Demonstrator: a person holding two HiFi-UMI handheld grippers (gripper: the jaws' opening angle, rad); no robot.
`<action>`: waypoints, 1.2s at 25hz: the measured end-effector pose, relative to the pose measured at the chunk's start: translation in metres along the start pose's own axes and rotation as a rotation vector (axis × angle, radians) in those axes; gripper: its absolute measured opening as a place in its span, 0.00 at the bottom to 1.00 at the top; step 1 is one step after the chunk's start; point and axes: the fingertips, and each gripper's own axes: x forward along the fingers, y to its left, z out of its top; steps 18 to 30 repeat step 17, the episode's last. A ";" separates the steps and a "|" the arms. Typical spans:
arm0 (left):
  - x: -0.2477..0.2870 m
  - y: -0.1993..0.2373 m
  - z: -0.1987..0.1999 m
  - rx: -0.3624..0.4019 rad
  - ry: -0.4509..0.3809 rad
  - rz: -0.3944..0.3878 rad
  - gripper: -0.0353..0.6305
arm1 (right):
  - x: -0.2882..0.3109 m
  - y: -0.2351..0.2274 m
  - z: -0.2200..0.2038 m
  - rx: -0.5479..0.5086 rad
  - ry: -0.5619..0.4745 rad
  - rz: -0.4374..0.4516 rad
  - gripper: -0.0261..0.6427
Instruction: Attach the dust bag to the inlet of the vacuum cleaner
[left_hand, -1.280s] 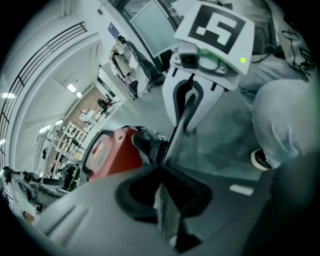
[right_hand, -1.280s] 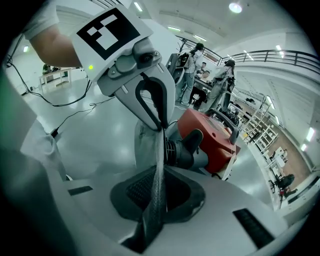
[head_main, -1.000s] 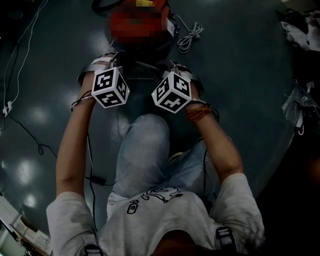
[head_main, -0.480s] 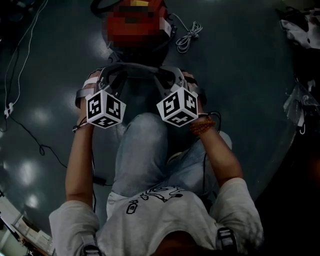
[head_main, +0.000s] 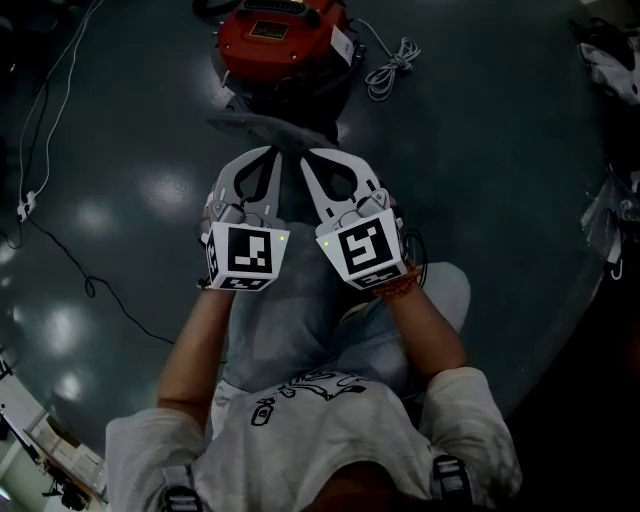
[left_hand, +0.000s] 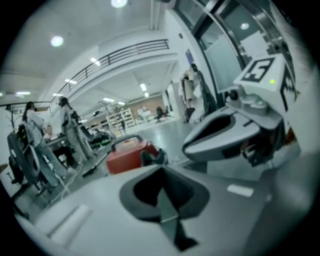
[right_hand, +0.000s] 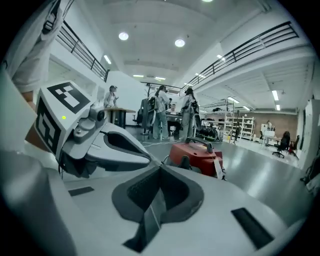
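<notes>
Both pairs of jaws are closed flat. The left gripper (head_main: 277, 152) and right gripper (head_main: 306, 156), tips side by side, seem to pinch the near edge of the dust bag (head_main: 265, 127), a thin grey sheet held just on the near side of the red vacuum cleaner (head_main: 280, 40). The bag looks light, limp and easily torn, so it is probably best gripped along a stiffer edge. There are two grippers, one bag and one cleaner.

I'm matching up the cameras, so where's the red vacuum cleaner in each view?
Head view: vacuum cleaner at top centre, on the floor.
Left gripper view: left of centre, beyond the jaws.
Right gripper view: right of centre.
Shared landmark: the dark dust bag directly before it.
</notes>
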 end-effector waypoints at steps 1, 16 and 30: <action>0.000 -0.002 -0.002 -0.020 0.004 0.009 0.06 | -0.001 0.003 -0.001 0.017 -0.017 0.000 0.06; -0.001 -0.008 -0.016 0.051 0.004 0.127 0.06 | -0.015 0.010 -0.009 0.033 -0.052 0.001 0.06; -0.001 -0.008 -0.015 0.049 0.005 0.125 0.06 | -0.015 0.010 -0.009 0.032 -0.052 0.001 0.06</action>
